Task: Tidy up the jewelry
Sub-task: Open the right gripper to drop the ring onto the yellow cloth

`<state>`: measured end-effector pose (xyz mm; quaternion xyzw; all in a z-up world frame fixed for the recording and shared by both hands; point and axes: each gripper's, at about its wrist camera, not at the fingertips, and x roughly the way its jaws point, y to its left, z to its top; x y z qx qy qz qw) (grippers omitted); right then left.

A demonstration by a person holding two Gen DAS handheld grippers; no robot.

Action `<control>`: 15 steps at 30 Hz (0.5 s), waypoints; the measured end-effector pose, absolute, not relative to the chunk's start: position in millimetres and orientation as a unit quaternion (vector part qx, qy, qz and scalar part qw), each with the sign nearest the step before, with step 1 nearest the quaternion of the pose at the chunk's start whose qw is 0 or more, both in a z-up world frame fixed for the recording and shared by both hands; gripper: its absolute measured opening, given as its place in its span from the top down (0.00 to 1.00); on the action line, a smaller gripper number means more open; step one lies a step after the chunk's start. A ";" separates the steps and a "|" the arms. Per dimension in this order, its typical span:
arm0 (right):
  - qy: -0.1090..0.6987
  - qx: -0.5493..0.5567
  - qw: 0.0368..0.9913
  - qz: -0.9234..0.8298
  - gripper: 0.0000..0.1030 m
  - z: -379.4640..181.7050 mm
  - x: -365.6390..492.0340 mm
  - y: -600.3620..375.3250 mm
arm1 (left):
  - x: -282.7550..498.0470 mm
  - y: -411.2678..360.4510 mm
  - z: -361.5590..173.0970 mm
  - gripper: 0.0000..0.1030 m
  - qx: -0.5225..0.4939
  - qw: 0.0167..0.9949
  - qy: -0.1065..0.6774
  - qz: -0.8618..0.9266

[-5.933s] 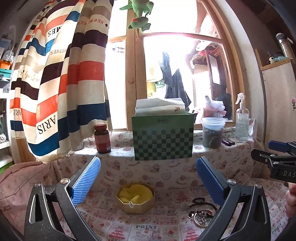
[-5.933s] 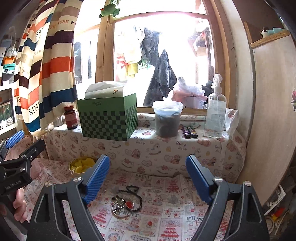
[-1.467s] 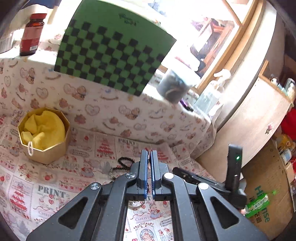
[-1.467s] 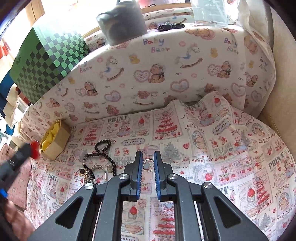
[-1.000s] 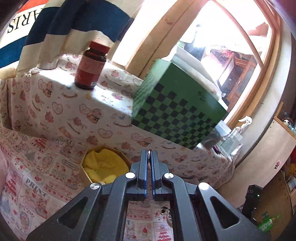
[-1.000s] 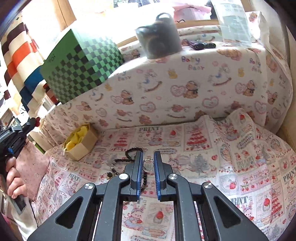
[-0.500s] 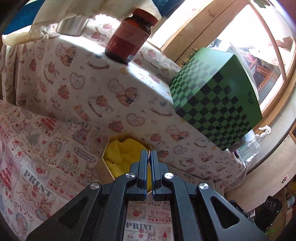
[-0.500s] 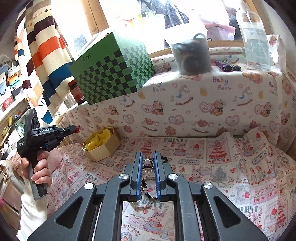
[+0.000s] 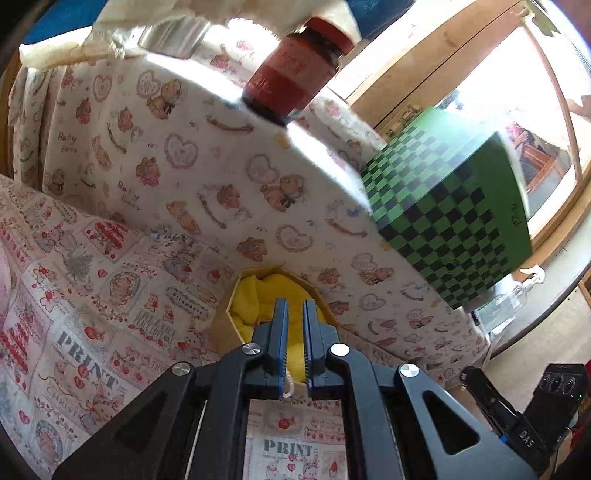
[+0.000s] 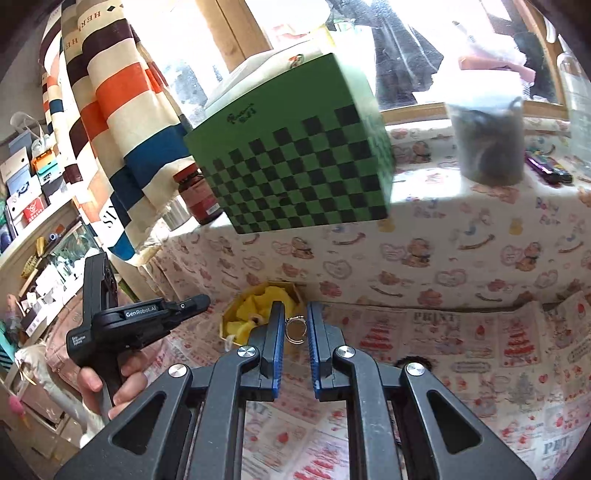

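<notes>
The right gripper [image 10: 295, 325] pinches a small ring [image 10: 296, 329] between its blue pads — just beside the yellow-lined box [image 10: 258, 314], with the left gripper [image 10: 147, 325] hovering nearby.

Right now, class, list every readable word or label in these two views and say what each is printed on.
"PRINT": patterned tablecloth.
"GenRobot.AI": left gripper body.
"DAS": right gripper's body, letters cut off.
"HER": striped curtain, partial.
Red jar label, green checkered box script: unreadable.
</notes>
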<state>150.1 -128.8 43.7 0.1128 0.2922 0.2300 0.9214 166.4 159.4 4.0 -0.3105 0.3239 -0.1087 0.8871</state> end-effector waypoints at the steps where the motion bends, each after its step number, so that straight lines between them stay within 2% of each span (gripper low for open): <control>1: 0.292 0.112 0.920 0.234 0.87 43.6 155.1 -119.2 | 159.5 159.5 13.8 0.83 -0.304 0.895 0.310 -0.105; 2: 0.293 0.109 0.920 0.235 0.87 43.3 160.6 -108.9 | 151.5 159.6 23.3 0.80 -0.294 0.905 0.295 -0.093; 4: 0.301 0.105 0.918 0.235 0.87 42.3 174.2 -86.2 | 136.8 158.3 39.5 0.65 -0.271 0.922 0.266 -0.070; 6: 0.313 0.095 0.914 0.238 0.87 39.1 189.4 -63.8 | 124.9 158.1 50.9 0.58 -0.256 0.934 0.244 -0.049; 10: 0.324 0.070 0.916 0.226 0.87 26.7 212.5 -30.8 | 113.0 166.7 61.1 0.52 -0.252 0.942 0.218 -0.030; 15: 0.358 0.115 0.898 0.228 0.84 7.7 228.0 -28.0 | 114.7 181.5 55.8 0.49 -0.313 0.919 0.238 -0.031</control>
